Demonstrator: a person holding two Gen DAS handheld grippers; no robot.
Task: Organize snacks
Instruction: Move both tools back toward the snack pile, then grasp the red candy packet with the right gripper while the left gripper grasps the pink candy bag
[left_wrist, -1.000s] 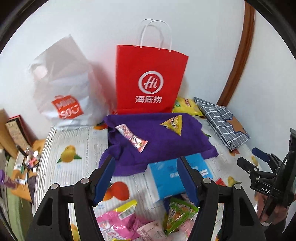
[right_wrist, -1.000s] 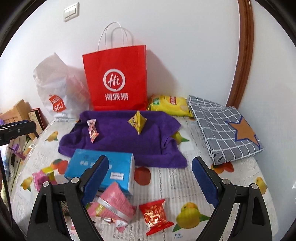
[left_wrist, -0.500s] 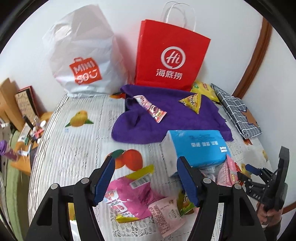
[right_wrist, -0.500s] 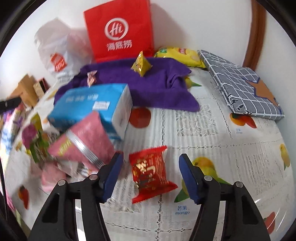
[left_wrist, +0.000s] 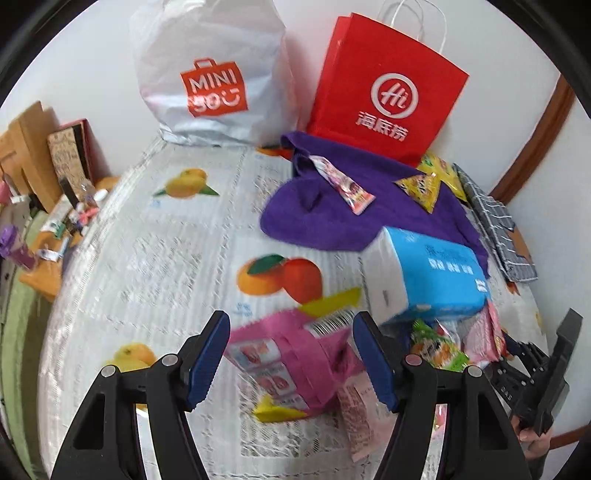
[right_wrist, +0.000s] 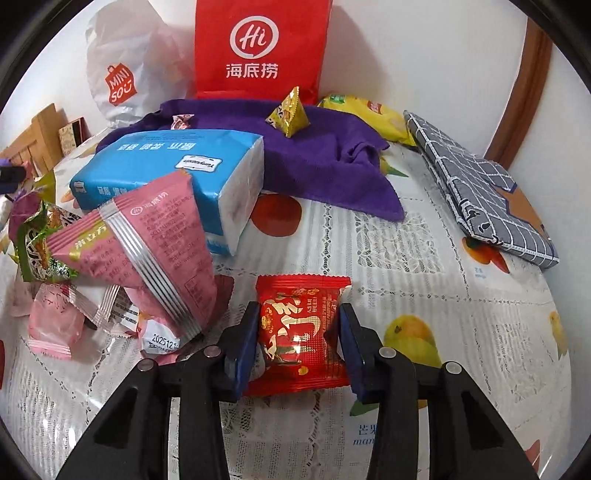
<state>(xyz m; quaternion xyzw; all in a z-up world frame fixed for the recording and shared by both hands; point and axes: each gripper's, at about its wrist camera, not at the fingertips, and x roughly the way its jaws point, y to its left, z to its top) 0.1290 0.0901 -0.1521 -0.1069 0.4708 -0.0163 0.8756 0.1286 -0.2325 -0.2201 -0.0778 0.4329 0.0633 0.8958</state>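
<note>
My right gripper (right_wrist: 297, 341) has its blue pads on both sides of a red snack packet (right_wrist: 300, 332) lying on the tablecloth; the jaws stand close against it. My left gripper (left_wrist: 291, 354) is open over a pink snack bag (left_wrist: 291, 354) on the table. A purple cloth (left_wrist: 369, 206) holds a pink candy bar (left_wrist: 341, 184) and a yellow triangular packet (left_wrist: 421, 186); the cloth (right_wrist: 314, 158) and packet (right_wrist: 290, 118) also show in the right wrist view. A pink triangular packet (right_wrist: 147, 243), a green packet (right_wrist: 40, 240) and small pink packets (right_wrist: 55, 325) lie left of the red one.
A blue tissue pack (right_wrist: 177, 173) sits mid-table. A red paper bag (left_wrist: 384, 92) and white plastic bag (left_wrist: 210, 74) stand by the wall. A yellow chip bag (right_wrist: 369, 118) and folded grey checked cloth (right_wrist: 480, 188) lie right. Clutter (left_wrist: 44, 206) sits past the table's left edge.
The right gripper has moved down onto the red packet and its jaws have narrowed around it. The left gripper has dropped toward the pink bag, jaws still wide.
</note>
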